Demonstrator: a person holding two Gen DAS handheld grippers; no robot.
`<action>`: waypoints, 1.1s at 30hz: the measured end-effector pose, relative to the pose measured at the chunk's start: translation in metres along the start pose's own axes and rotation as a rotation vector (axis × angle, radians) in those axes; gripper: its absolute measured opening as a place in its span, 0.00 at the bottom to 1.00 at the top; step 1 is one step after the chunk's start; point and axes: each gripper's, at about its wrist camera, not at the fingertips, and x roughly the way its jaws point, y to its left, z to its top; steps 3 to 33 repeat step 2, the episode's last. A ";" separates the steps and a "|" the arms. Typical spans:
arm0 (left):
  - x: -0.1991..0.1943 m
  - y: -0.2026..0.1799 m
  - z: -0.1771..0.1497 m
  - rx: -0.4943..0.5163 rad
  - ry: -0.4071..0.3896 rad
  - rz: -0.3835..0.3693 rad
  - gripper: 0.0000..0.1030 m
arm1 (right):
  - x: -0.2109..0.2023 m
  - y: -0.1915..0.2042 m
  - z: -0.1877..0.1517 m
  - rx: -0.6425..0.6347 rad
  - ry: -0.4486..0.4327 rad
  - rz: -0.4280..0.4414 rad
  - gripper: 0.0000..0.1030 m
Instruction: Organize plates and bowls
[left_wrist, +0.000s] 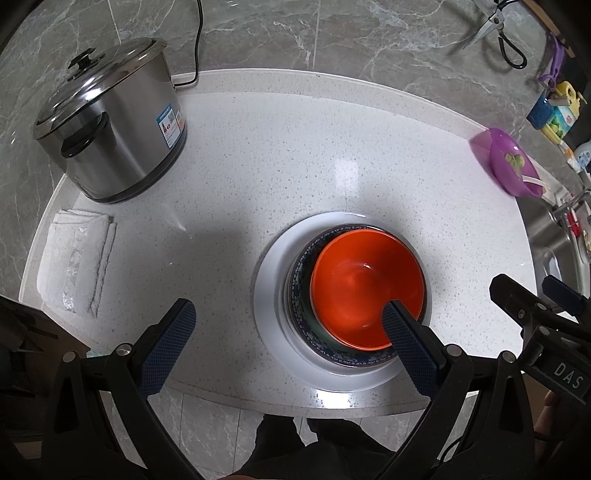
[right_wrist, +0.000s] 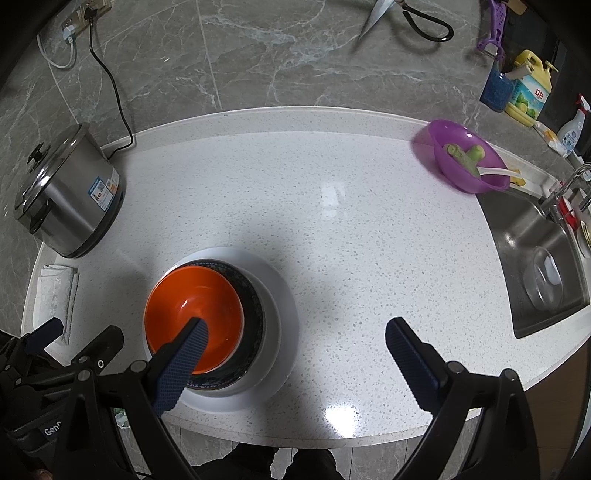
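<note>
Three dishes stand nested near the front edge of the white counter (left_wrist: 295, 155): an orange bowl (left_wrist: 365, 284) sits inside a dark patterned bowl (left_wrist: 299, 280), which rests on a white plate (left_wrist: 269, 295). Stacked by size, largest at the bottom, the pile looks stable and compact, which suggests the sorting is largely done.

The left gripper (left_wrist: 291, 343) is spread wide and holds nothing; one finger appears over the orange bowl's near rim, though contact cannot be confirmed. The right gripper (right_wrist: 295, 354) is likewise spread and empty, one finger appearing across the same bowl from the other side. Both hover low over the stack, consistent with a release or a final check.

A steel cooker (left_wrist: 110, 122) stands at the back left, its cord running to the wall. A folded cloth (left_wrist: 77, 258) lies near the left edge. A purple bowl (right_wrist: 465, 155) with green scraps sits well apart beside the sink (right_wrist: 535, 236); whether it belongs to the job is unclear
</note>
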 end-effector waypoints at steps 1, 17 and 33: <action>0.000 0.000 0.000 0.000 0.000 0.001 0.99 | 0.002 -0.002 0.002 0.000 0.002 0.001 0.96; 0.000 0.000 0.000 -0.001 0.001 0.003 0.99 | 0.002 -0.003 0.002 0.001 0.003 0.000 0.96; 0.000 0.000 0.000 -0.001 0.001 0.003 0.99 | 0.002 -0.003 0.002 0.001 0.003 0.000 0.96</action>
